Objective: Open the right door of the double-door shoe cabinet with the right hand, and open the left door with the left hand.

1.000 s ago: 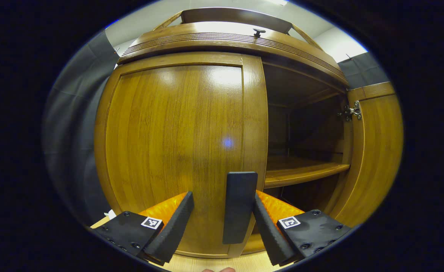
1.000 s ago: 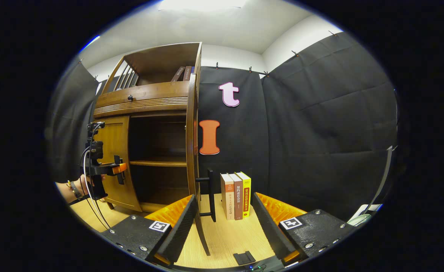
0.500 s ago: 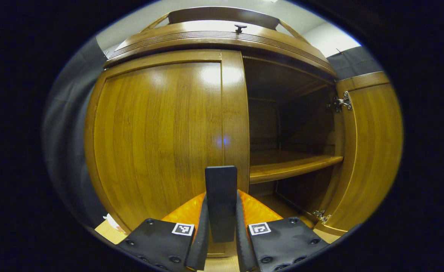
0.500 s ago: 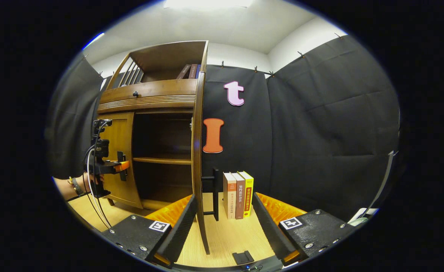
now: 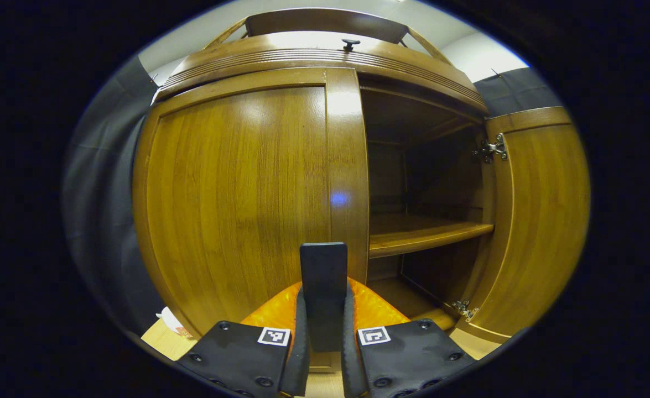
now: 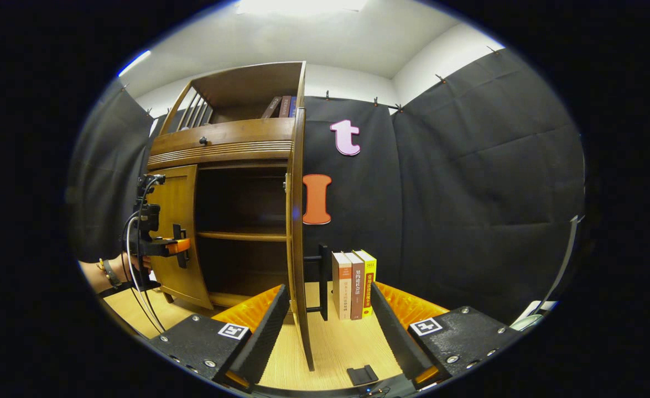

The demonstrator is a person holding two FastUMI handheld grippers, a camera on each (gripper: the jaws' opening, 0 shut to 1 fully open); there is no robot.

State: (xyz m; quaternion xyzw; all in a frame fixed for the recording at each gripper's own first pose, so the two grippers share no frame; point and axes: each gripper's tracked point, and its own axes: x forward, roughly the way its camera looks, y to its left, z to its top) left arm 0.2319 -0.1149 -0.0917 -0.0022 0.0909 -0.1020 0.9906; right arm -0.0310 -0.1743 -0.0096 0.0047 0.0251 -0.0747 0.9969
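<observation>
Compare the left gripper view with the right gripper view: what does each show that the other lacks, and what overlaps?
Left gripper view: the left gripper with jaws shut on the left door's handle, and the hinges inside the right door. Right gripper view: the open right gripper, three books standing on the table, the right door's handle, and a hand holding the left gripper. Shared: the cabinet, its open right door, the shelf and the left door.

Glossy varnished wood left door (image 5: 236, 193), matt dark handle (image 5: 323, 287), shiny metal hinge (image 5: 488, 150).
</observation>
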